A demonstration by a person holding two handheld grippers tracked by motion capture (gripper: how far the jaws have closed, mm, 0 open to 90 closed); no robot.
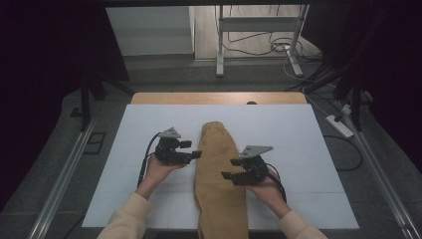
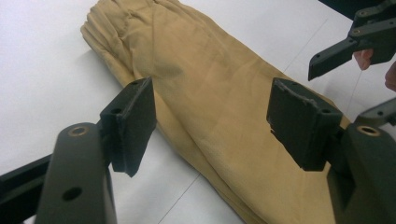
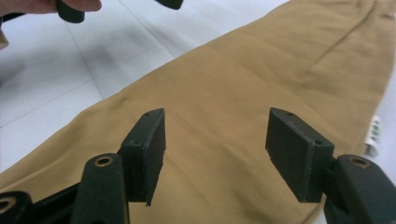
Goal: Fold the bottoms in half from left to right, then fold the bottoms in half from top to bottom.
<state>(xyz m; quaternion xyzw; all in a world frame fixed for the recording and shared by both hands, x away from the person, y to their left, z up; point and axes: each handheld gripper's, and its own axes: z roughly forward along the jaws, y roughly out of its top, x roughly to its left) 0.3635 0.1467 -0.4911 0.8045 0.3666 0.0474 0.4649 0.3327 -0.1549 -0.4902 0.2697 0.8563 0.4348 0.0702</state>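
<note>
Flanking tan trousers [image 1: 219, 169], both grippers open

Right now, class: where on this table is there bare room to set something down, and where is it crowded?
Bare white table lies left of the tan trousers, and more right of them toward the far corner. The middle is crowded: left gripper and right gripper flank the cloth.

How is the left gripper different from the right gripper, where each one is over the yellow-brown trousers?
The left gripper sits at the left edge of the trousers, partly over the white table; the right gripper hangs over the cloth itself. The left gripper is farther up the table, the right gripper nearer the person. Both are open and hold nothing.
</note>
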